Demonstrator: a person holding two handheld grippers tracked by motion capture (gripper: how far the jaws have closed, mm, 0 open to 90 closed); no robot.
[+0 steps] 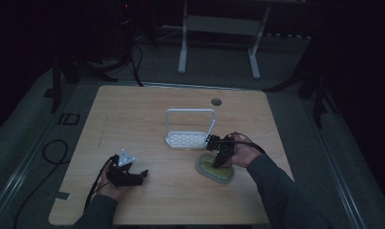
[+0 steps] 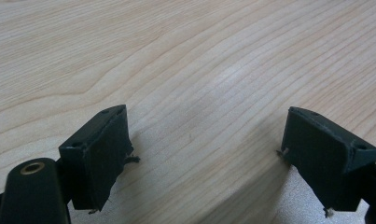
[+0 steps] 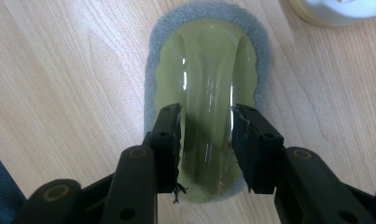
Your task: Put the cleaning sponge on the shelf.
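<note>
A: Start with the table [image 1: 147,109]. Where does your work sit on it?

B: Toward the near right. Your right gripper [image 3: 205,122] points down at the scrubbing sponge [image 3: 207,60], a grey pad with a glossy yellow-green handle moulded on top, lying flat on the wood directly under the jaws. Just beyond the gripper stands the white rack [image 1: 190,129], its perforated base on the table and its loop upright.

A: Are the jaws on the sponge?

B: They straddle the raised handle, one pad on each flank, about halfway in. You look to be closing on it; whether the pads already press I cannot tell, so treat the grip as unconfirmed. The handle is the sensible place to take it: it is stiff and narrow, whereas the grey rim would fold.

A: And your left gripper [image 2: 204,154]?

B: Released, jaws wide, nothing between them, only bare wood ahead. It rests low, well apart from the right gripper, probably parked to keep out of the way.

A: Room to move?

B: Plenty toward your left gripper and along the near edge. Beyond the sponge the rack is close, and a pale round object [image 3: 337,11] sits off past the far end, so lift straight up before carrying sideways.
</note>
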